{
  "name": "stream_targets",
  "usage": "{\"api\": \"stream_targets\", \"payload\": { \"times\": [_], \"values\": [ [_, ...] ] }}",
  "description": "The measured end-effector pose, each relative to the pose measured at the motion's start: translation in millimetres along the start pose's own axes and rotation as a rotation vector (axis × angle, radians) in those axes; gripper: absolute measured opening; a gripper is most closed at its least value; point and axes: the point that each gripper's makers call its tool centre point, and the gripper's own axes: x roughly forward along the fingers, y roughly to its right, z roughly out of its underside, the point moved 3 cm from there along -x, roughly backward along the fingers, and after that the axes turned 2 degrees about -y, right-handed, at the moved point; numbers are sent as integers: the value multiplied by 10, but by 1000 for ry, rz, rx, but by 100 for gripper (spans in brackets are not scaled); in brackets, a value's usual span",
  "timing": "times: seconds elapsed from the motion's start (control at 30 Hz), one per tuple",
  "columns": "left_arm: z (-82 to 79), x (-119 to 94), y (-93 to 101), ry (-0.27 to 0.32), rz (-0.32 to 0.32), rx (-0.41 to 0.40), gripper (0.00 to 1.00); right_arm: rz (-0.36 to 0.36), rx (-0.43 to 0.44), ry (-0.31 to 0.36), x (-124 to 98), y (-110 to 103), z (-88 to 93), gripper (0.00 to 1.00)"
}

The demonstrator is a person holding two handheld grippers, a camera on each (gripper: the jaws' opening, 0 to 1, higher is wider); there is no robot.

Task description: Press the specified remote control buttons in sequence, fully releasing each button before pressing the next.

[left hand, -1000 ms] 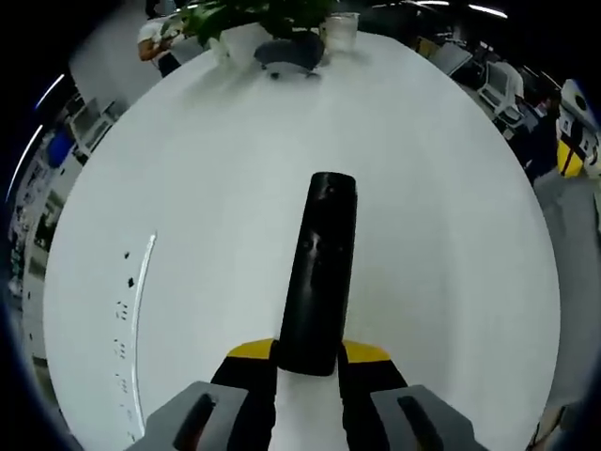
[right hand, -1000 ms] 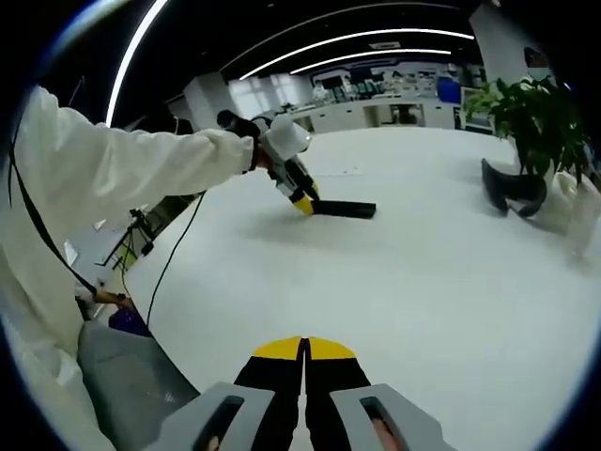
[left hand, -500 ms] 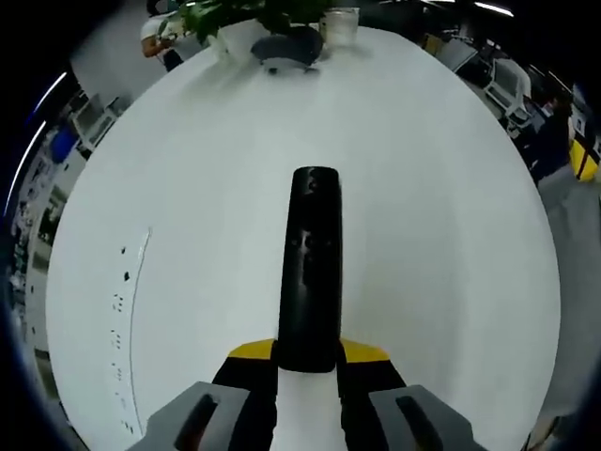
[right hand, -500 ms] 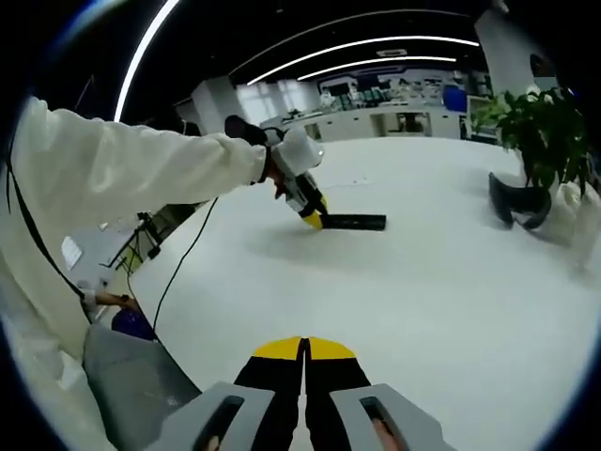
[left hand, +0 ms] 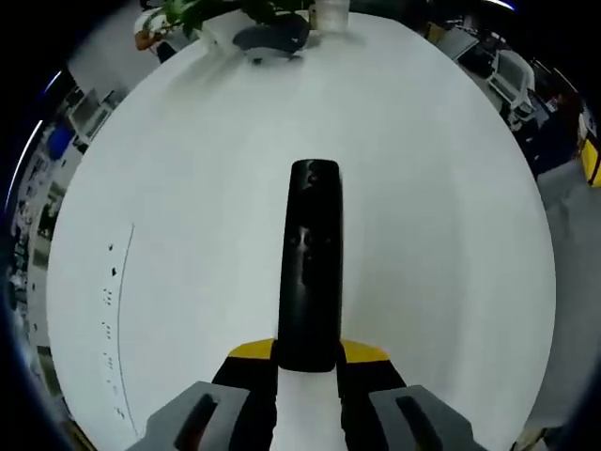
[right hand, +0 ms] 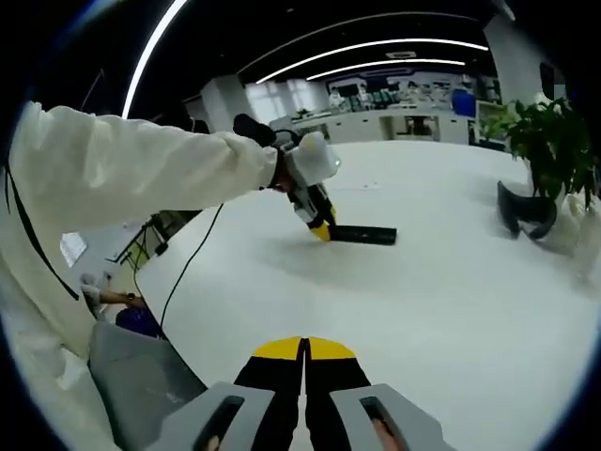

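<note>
Left gripper (left hand: 308,368): jaws closed on the near end of the remote control (left hand: 310,272), yellow tips either side of it. In the right gripper view the same tool (right hand: 322,230) shows at the remote's (right hand: 362,234) near end, held by a white-sleeved arm (right hand: 141,169).

Remote control: a long, black, rigid bar lying flat on the white table (left hand: 451,235), pointing away from the left gripper. Judged light and stiff, with a smooth casing likely to skate on the table under a press; the hold at the near end suits steadying it and leaves the button face free.

Right gripper (right hand: 304,362): jaws closed together with nothing between them, low over the table and well apart from the remote. Closed tips would serve as the pressing point.

Hard to make out: the buttons read as faint marks on the remote's top face; which is which cannot be told. The clamped end is hidden.

Far: a dark curved object (left hand: 270,36) and a potted plant (right hand: 545,132) at the table's far edge.
</note>
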Motion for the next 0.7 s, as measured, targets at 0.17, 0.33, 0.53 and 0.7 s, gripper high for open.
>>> {"api": "stream_targets", "payload": {
  "times": [0.17,0.33,0.53,0.7],
  "values": [
    [0,5,114,-13,4,10,22,4,-13,10,-39,-37,-4,0],
    [4,3,254,-33,5,24,22,10,-18,19,-83,-70,-16,0],
    [13,-12,440,-48,1,42,22,10,-31,31,-110,-119,-47,0],
    [18,-8,573,-70,5,63,22,-1,-46,31,-106,-176,-68,0]
  ]
}}
